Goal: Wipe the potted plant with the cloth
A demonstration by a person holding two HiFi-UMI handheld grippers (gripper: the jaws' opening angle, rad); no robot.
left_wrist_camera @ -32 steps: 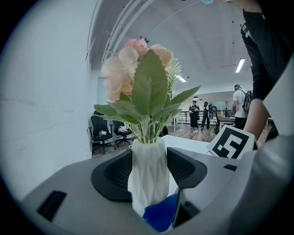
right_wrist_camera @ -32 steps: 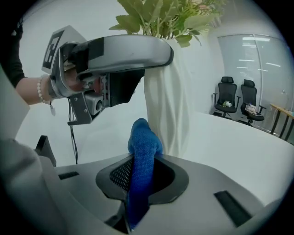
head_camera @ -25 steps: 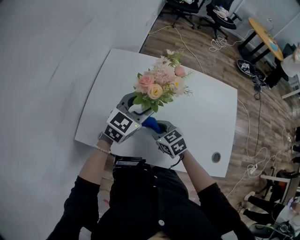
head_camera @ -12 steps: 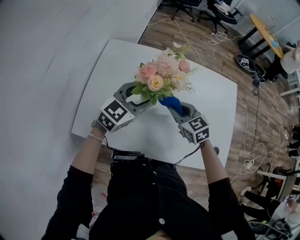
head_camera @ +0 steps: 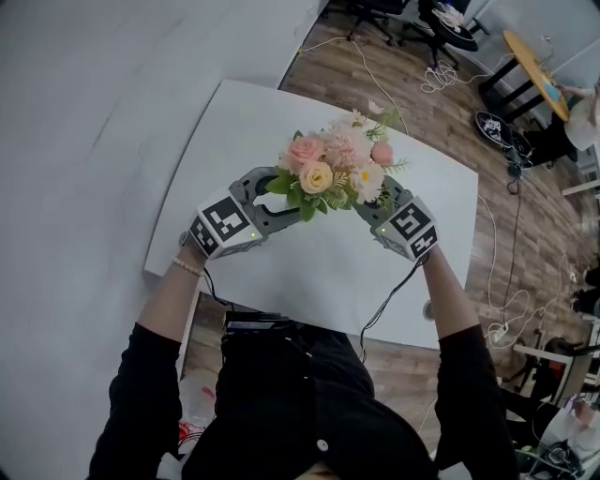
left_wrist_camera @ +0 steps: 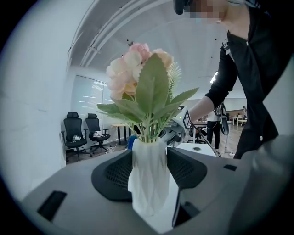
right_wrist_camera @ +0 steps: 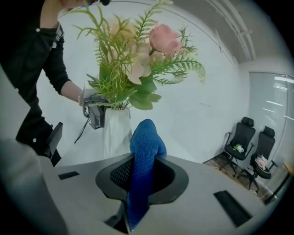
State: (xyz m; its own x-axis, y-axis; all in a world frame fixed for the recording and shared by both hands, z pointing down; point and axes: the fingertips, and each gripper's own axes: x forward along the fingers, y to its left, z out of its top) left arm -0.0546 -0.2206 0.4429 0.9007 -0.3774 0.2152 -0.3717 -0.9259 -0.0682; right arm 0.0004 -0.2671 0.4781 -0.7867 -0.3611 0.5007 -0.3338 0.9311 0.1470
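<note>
The potted plant is a bunch of pink and cream flowers (head_camera: 337, 169) with green leaves in a white ribbed vase (left_wrist_camera: 149, 176). It stands on the white table (head_camera: 319, 272). My left gripper (head_camera: 272, 202) is shut on the vase, its pads pressing both sides of it in the left gripper view (left_wrist_camera: 149, 172). My right gripper (head_camera: 375, 202) is at the right of the bouquet, partly under the leaves. It is shut on a blue cloth (right_wrist_camera: 144, 156), which sticks up in front of the vase (right_wrist_camera: 115, 133) and just below the foliage (right_wrist_camera: 133, 69). The head view hides the cloth.
The table's near edge (head_camera: 281, 314) lies close to the person's body, its left edge by a grey wall (head_camera: 84, 141). Behind it the wooden floor (head_camera: 441, 103) holds cables, black office chairs (head_camera: 375, 14) and a round wooden table (head_camera: 534, 61).
My right gripper has carried the blue cloth from in front of the vase round to the bouquet's right side and upward. The left gripper has kept hold of the vase; the bouquet has shifted slightly right.
</note>
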